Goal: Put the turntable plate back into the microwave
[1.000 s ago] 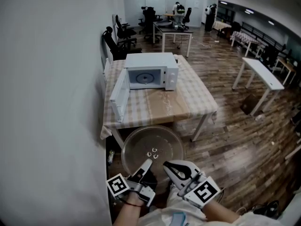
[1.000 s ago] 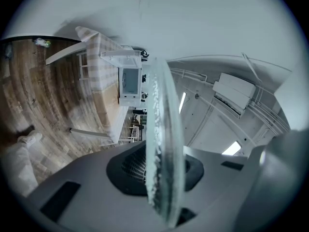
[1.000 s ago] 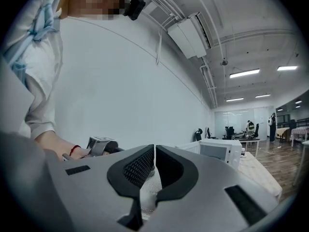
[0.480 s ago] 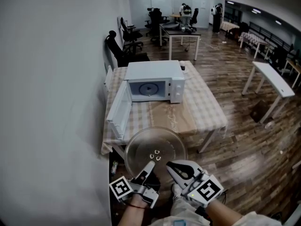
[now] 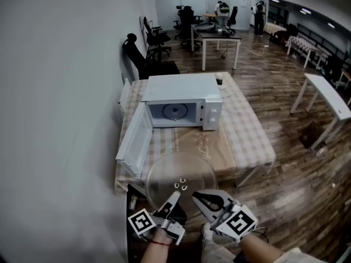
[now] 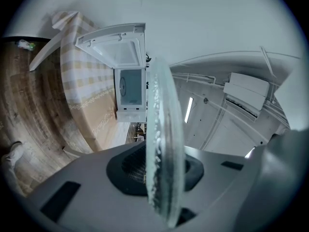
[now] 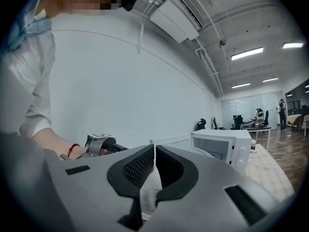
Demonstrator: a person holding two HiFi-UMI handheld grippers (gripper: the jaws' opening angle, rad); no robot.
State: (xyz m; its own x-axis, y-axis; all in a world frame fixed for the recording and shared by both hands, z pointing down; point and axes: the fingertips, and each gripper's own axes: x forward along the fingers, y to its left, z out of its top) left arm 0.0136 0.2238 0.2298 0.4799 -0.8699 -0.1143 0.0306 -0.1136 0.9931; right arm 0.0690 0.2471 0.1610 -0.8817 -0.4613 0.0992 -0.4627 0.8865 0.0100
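Note:
The round glass turntable plate is held level in front of me, over the near edge of the table. My left gripper is shut on its near rim; in the left gripper view the plate stands edge-on between the pads. My right gripper is shut, its tips at the plate's near rim beside the left one; whether it touches the plate I cannot tell. The white microwave stands on the table with its door swung open to the left and its cavity empty. It also shows ahead in the right gripper view, microwave.
The table wears a checked cloth and stands against the white wall on the left. Black office chairs are behind it. More desks and a white table stand on the wooden floor further off.
Both grippers and the plate have moved toward the table. The microwave appears nearer and larger, and the plate now overlaps the table's near edge.

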